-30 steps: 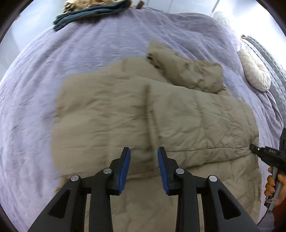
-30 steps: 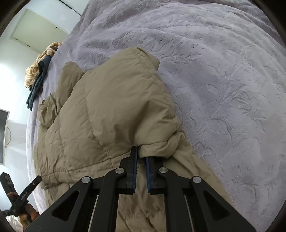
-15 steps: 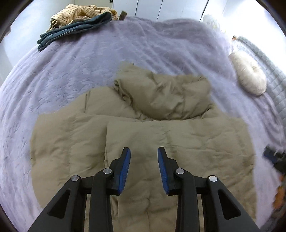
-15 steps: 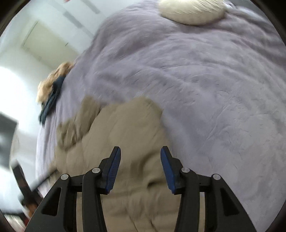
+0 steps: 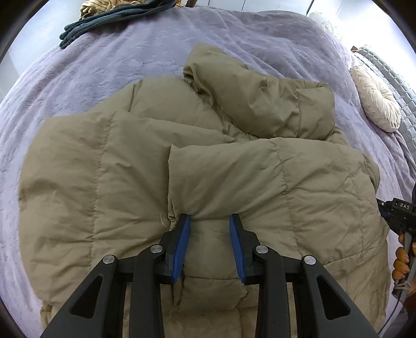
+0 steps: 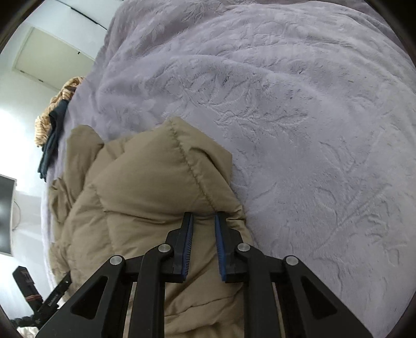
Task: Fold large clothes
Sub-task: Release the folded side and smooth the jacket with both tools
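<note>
Across the lavender bed [image 5: 145, 67], tan puffer jacket [image 5: 130, 166] lies part-folded. Left gripper [image 5: 209, 221] jaws part-open, pressed astride a padded ridge. Right gripper [image 6: 203, 217] jaws, just closing, pinch the edge, likely for the next fold.

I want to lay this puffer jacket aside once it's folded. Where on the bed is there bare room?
Bare purple bedspread spreads wide beyond the khaki puffer jacket on its right-gripper side, and between jacket and the pile of folded clothes. It is crowded by the round cushion.
</note>
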The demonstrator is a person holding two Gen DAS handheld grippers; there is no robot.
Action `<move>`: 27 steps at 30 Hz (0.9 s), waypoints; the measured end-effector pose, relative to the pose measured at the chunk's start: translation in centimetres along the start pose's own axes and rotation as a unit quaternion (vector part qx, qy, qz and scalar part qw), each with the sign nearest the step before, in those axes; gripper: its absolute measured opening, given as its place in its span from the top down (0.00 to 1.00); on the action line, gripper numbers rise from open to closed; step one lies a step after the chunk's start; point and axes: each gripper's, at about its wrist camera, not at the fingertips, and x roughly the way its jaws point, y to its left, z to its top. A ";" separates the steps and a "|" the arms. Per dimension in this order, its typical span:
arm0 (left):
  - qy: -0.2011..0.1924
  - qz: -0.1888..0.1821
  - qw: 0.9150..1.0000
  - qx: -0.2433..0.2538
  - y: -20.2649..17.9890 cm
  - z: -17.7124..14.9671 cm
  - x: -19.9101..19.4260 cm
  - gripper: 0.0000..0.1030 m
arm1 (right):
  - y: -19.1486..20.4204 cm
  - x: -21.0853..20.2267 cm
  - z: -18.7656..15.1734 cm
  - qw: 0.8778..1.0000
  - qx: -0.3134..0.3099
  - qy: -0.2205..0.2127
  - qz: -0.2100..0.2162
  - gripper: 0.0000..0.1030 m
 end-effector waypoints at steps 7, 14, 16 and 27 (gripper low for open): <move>0.005 0.004 1.000 -0.001 -0.2 0.2 0.2 0.68 | 0.2 -0.3 0.5 1.000 -0.011 -0.004 -0.021 0.83; 0.004 0.006 1.000 -0.021 0.5 -0.1 -3.4 0.67 | 1.1 -4.5 -1.5 0.999 -0.028 -0.021 -0.029 0.79; -0.001 0.005 1.000 -0.019 0.6 -0.7 -4.6 0.67 | 1.1 -5.8 -2.6 0.999 -0.031 -0.023 -0.027 0.79; 0.005 0.032 0.999 0.013 0.6 -5.1 -10.0 0.67 | 1.6 -9.4 -8.8 0.999 -0.035 0.009 -0.037 0.67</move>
